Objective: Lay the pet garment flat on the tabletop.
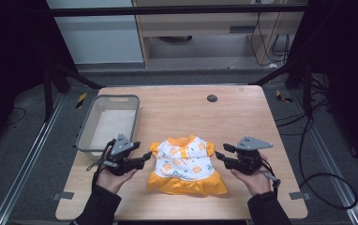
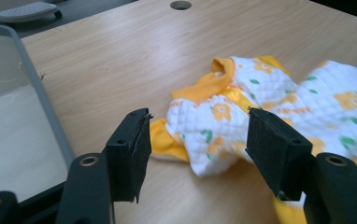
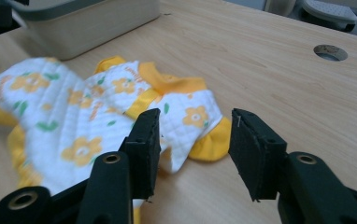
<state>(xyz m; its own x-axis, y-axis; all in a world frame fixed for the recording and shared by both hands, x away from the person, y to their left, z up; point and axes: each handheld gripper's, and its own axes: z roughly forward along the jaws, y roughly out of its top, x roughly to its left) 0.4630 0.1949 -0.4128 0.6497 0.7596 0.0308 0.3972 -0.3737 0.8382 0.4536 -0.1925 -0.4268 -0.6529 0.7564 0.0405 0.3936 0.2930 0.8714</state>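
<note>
Both grippers are let go, jaws apart with nothing pinched. The little dress (image 1: 186,165) lies flat between left gripper (image 1: 147,155) and right gripper (image 1: 218,155). High view adds the grey basket (image 1: 89,123). Orange lettering's unreadable.

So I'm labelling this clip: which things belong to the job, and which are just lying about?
In the job:
little dress
left gripper, open
right gripper, open

Lying about:
grey basket
table, with its round hole
</note>
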